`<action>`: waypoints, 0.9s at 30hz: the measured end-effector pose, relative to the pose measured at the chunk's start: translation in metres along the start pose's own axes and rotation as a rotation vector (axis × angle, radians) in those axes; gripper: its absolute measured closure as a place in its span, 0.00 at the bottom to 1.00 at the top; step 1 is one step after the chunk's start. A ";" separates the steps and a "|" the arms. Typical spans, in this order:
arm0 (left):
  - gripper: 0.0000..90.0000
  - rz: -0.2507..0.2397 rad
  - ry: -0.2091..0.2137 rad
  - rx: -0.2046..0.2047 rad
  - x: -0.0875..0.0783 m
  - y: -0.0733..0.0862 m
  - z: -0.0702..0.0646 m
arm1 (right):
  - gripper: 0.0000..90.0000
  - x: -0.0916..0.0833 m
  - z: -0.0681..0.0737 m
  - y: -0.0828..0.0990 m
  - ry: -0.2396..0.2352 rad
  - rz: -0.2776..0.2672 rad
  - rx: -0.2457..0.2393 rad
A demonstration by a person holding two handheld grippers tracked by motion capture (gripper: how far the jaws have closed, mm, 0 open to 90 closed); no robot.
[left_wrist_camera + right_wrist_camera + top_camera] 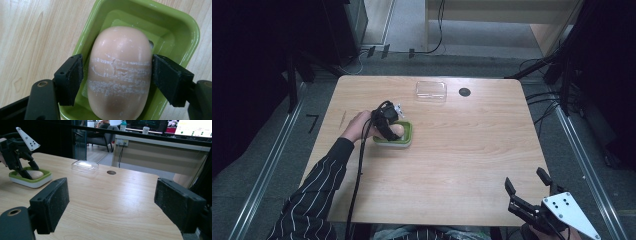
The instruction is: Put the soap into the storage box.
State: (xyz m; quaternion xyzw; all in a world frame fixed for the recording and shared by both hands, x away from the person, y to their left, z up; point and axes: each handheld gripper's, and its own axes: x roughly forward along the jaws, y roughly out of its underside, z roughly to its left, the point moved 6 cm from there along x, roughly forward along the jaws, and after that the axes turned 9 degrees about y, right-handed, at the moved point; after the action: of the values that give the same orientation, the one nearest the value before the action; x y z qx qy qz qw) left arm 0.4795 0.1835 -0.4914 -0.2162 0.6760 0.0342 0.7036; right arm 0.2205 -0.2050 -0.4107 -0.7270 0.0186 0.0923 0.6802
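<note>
1. Table: light wood top with rounded corners. Broad bare board lies between the two grippers; its near edge runs just under the right gripper, its far edge well beyond the left one.

2. Right gripper: held at the table's near right corner, close to both edges, well apart from every other item. Its jaws stand wide apart with nothing between them, seen plainly in the right gripper view.

3. Left gripper: pointed down into the soap dish, held by a hand in a striped sleeve. Jaws part open, straddling the soap; the left pad stands just clear of it, the right pad sits at its flank, and contact there cannot be told.

4. Soap dish: green tray directly beneath the left gripper, its rim ringing the jaws closely; free wood on every side.

5. Clear lid: transparent box top beyond the left gripper, close to the far edge.

6. Soap: pale pink oval bar lying in the dish, between the left gripper's pads, white scuff lines across its top.

7. Grommet hole: dark round opening just beside the lid.
</note>
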 end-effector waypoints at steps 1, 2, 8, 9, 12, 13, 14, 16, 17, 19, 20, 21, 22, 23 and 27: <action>0.29 0.002 -0.004 -0.002 -0.001 0.000 0.000 | 0.15 0.000 0.000 0.000 0.000 0.000 0.000; 0.26 0.000 -0.009 -0.004 -0.001 0.000 0.001 | 0.15 0.000 0.000 0.000 0.000 0.000 0.000; 0.18 -0.019 -0.019 -0.027 -0.007 0.000 0.001 | 0.15 0.000 0.000 0.000 -0.001 -0.001 0.000; 0.17 -0.021 -0.020 -0.030 -0.009 0.001 0.001 | 0.15 0.000 0.000 0.000 -0.001 -0.001 0.000; 0.15 -0.024 -0.010 -0.055 -0.015 0.001 0.000 | 0.15 0.000 0.000 0.000 -0.001 -0.002 0.001; 0.15 -0.020 -0.015 -0.055 -0.017 0.002 -0.001 | 0.15 0.000 0.000 0.000 -0.002 -0.002 0.001; 0.15 -0.017 -0.015 -0.068 -0.019 0.002 -0.002 | 0.15 0.000 0.000 0.000 -0.002 -0.002 0.001; 0.13 -0.008 -0.008 -0.087 -0.021 0.003 -0.004 | 0.15 0.000 0.000 0.000 -0.003 -0.003 0.002; 0.12 0.003 -0.004 -0.092 -0.022 0.004 -0.005 | 0.15 0.000 0.000 0.000 -0.003 -0.003 0.001; 0.09 0.016 0.000 -0.110 -0.025 0.005 -0.007 | 0.15 0.000 0.000 0.000 -0.003 -0.003 0.002; 0.08 0.018 0.002 -0.119 -0.025 0.006 -0.009 | 0.15 0.000 0.000 0.000 -0.003 -0.004 0.001; 0.08 0.031 0.003 -0.124 -0.027 0.006 -0.011 | 0.15 0.000 0.000 0.000 -0.004 -0.004 0.002; 0.06 0.037 0.007 -0.134 -0.028 0.007 -0.013 | 0.15 0.000 0.000 0.000 -0.005 -0.004 0.002; 0.04 0.045 0.007 -0.137 -0.030 0.007 -0.015 | 0.15 0.001 0.000 -0.001 -0.006 -0.006 0.001; 0.01 0.054 0.007 -0.159 -0.035 0.008 -0.026 | 0.15 0.001 0.001 -0.001 -0.007 -0.007 0.001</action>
State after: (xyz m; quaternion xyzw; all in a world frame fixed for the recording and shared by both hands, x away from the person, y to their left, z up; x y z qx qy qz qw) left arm 0.4497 0.1903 -0.4595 -0.2533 0.6791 0.1061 0.6807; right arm 0.2215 -0.2043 -0.4101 -0.7263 0.0137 0.0927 0.6809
